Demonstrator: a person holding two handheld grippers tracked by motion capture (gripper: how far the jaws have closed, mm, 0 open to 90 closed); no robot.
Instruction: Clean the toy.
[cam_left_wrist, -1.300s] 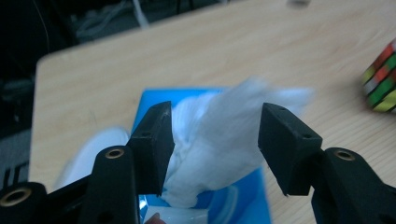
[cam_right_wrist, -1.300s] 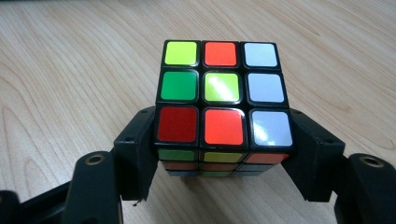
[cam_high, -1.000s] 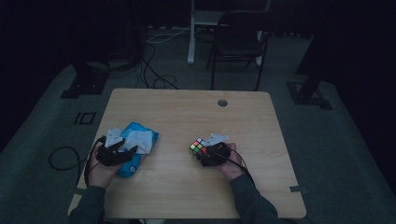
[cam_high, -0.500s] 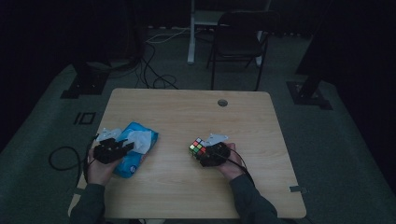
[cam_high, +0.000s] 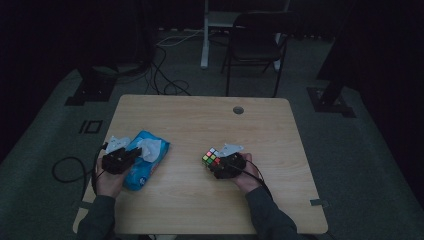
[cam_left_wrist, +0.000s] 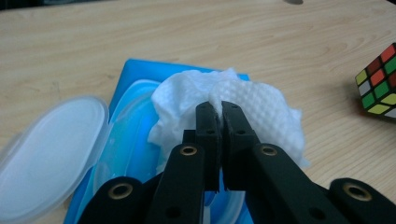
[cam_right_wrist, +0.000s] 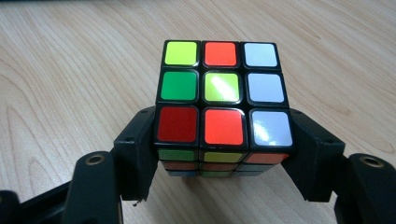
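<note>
CHANGE: left gripper (cam_left_wrist: 218, 109) jaws have just closed, pinching the wet wipe (cam_left_wrist: 243, 105) standing out of the blue pack (cam_high: 145, 160) near the tabletop's left edge | RIGHT: right gripper (cam_right_wrist: 224, 140) clamps the puzzle cube (cam_right_wrist: 222, 84), right of centre | MEANING: wipe judged ready to pull out for cleaning the cube.

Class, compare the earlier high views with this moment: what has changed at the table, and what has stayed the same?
The left gripper has just been closing, and its fingers now pinch the white wipe sticking up from the blue pack. Its hand shifted only slightly over the pack. The right gripper stays clamped on the cube, in the same spot on the table. The pack's lid lies open.
</note>
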